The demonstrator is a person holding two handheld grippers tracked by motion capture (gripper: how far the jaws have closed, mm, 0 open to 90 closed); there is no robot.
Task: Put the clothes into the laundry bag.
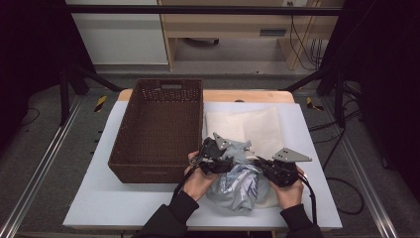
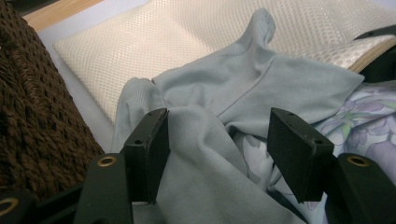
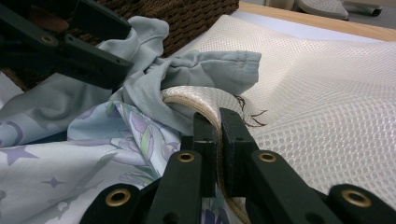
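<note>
a crumpled pale blue garment [image 1: 236, 181] with a floral print is lying near the front edge of the table [image 1: 99, 198], right of centre, partly on a cream mesh bag [image 1: 260, 126] that is spreading toward the back edge. right gripper [image 3: 218, 122] is clamping its jaws together on the bag's bound hem, which is arching up beside the garment; frayed dark threads are showing at the hem. left gripper [image 2: 217, 140] is hovering with jaws wide apart, straddling a plain blue fold of the garment, the left jaw touching the cloth. a brown woven basket [image 1: 130, 148] is sitting just beside the garment, toward the left edge. a hand [image 1: 198, 181] is gripping each tool.
</note>
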